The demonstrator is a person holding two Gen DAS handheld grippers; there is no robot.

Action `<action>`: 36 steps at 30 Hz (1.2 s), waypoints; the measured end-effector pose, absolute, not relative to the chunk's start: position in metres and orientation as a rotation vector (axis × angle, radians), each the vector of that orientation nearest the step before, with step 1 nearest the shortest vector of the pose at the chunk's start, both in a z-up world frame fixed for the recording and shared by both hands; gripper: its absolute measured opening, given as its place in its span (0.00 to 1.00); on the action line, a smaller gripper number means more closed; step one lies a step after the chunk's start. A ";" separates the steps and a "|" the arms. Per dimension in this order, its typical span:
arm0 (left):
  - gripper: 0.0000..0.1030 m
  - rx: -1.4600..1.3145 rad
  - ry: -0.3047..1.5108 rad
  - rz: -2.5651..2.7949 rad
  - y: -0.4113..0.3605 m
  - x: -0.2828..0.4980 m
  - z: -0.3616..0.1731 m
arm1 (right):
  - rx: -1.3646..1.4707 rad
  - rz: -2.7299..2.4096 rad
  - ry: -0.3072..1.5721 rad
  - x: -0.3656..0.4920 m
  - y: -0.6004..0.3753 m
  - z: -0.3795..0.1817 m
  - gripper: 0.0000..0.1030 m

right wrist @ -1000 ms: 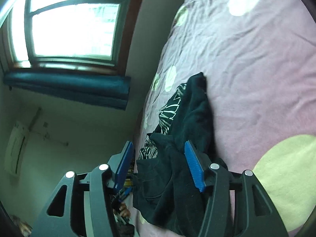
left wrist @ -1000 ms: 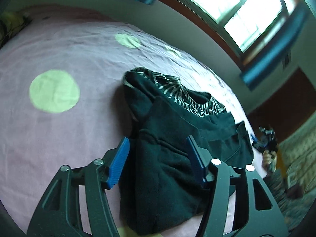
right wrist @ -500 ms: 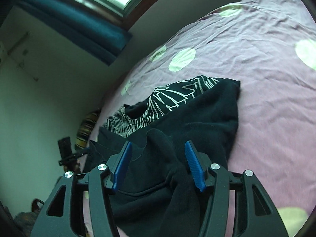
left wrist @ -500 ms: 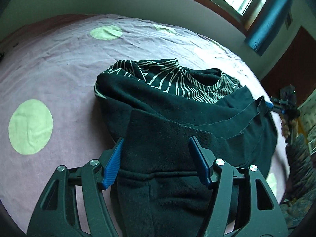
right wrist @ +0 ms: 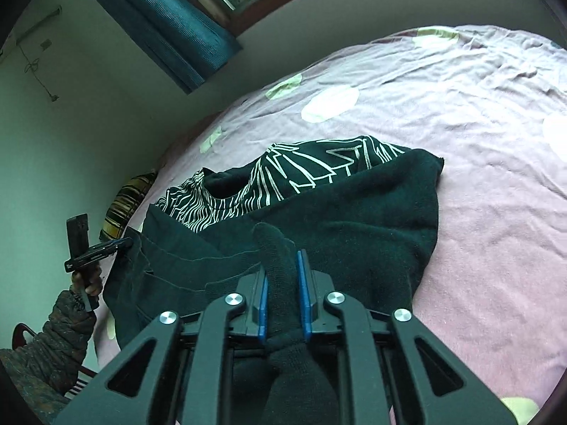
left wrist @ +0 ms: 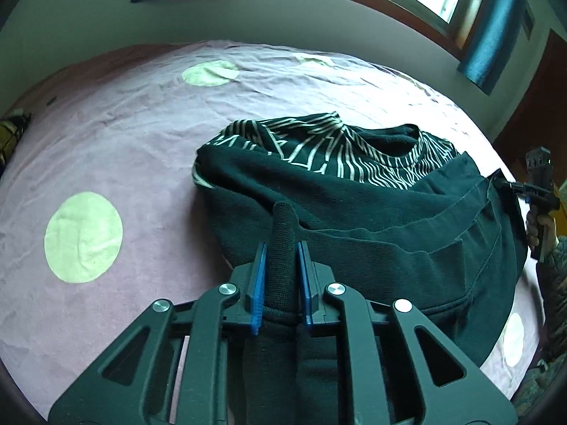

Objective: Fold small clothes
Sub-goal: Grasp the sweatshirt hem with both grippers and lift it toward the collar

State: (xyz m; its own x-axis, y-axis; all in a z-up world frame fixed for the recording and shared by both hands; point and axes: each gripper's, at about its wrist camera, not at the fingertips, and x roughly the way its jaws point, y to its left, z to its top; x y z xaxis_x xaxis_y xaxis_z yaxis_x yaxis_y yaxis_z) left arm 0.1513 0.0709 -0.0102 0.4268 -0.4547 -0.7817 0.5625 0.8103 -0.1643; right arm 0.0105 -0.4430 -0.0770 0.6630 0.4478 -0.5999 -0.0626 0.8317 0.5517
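A dark green garment (left wrist: 389, 226) with a white line-patterned panel (left wrist: 354, 156) lies bunched on the pink bed. My left gripper (left wrist: 281, 248) is shut on a fold of its near edge. My right gripper (right wrist: 281, 258) is shut on another fold of the same garment (right wrist: 354, 226), whose patterned panel (right wrist: 283, 177) lies beyond. In the left wrist view the right gripper (left wrist: 524, 189) shows at the garment's far right edge. In the right wrist view the left gripper (right wrist: 117, 246) shows at its left edge.
The pink bedsheet (left wrist: 141, 134) carries pale green dots (left wrist: 83, 237) and spreads wide around the garment (right wrist: 496, 177). A wall, window and blue curtains (right wrist: 159, 21) stand behind the bed. A striped pillow (right wrist: 124, 209) lies at the bed's far left edge.
Both grippers went from open above the garment to shut on folds of its edge. Both views have swung to show the garment stretched between them.
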 end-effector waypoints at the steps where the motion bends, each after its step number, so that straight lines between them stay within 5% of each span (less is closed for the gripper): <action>1: 0.24 0.140 0.939 -0.640 0.068 0.152 -0.011 | 0.522 0.303 0.797 0.010 -0.441 -0.077 0.13; 4: 0.28 0.167 0.974 -0.610 0.062 0.157 -0.020 | 0.537 0.303 0.784 0.010 -0.441 -0.077 0.12; 6: 0.11 0.171 0.992 -0.571 0.061 0.160 -0.023 | 0.545 0.299 0.781 0.010 -0.441 -0.076 0.12; 10: 0.06 0.103 0.952 -0.528 0.068 0.156 -0.008 | 0.522 0.286 0.742 0.002 -0.439 -0.064 0.10; 22: 0.05 0.003 0.748 -0.437 0.056 0.208 0.078 | 0.535 0.246 0.544 0.045 -0.469 0.013 0.07; 36: 0.07 0.041 0.981 -0.226 0.025 0.316 -0.057 | 0.792 0.105 0.834 0.163 -0.509 -0.127 0.07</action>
State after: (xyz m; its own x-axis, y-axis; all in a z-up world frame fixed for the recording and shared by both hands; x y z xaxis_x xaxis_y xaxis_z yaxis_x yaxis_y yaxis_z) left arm 0.3157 0.0251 -0.0569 0.5350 -0.1712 -0.8273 0.2081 0.9758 -0.0673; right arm 0.1633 -0.5085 -0.1274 0.6841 0.3784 -0.6235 0.2121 0.7148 0.6664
